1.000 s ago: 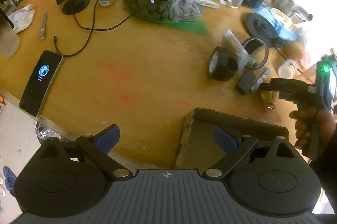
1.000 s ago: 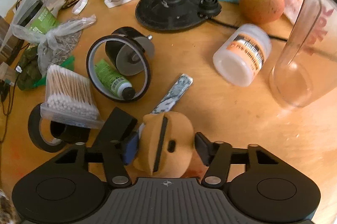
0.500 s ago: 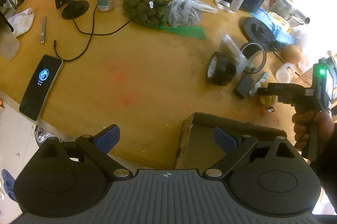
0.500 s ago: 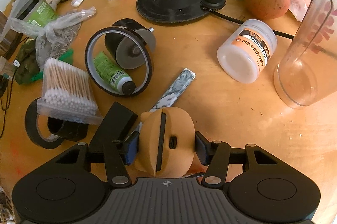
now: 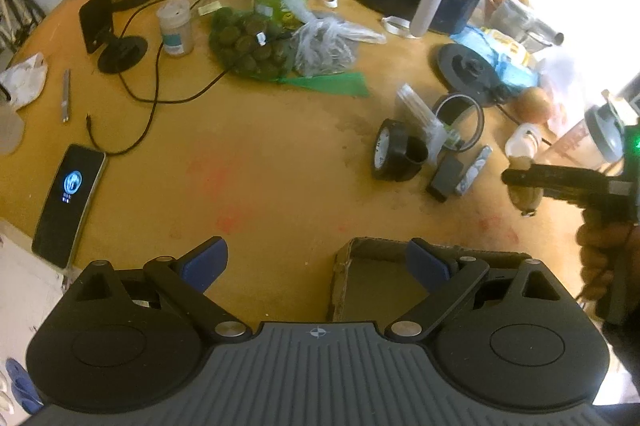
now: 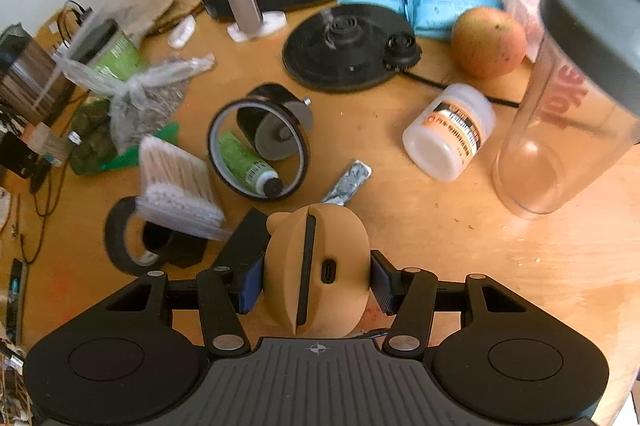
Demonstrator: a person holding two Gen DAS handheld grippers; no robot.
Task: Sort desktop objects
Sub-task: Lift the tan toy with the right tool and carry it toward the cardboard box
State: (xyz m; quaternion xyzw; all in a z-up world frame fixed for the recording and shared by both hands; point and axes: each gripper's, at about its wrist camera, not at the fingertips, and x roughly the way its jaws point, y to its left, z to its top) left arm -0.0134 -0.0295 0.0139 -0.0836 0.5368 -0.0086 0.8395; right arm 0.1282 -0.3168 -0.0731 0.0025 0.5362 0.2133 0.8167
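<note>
The right hand-held gripper [image 6: 316, 284] clamps a tan earbud case [image 6: 316, 274] between its blue pads, lifted clear of the counter [image 6: 460, 246]. The left hand-held gripper [image 5: 316, 264] gapes wide and empty above a cardboard box [image 5: 384, 254] at the counter's near edge.

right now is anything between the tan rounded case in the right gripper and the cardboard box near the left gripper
Nothing visible blocks it. The right gripper holds the tan rounded case above the wooden table; in the left wrist view only bare tabletop lies between it and the open brown cardboard box. The black block sits off that path.
</note>
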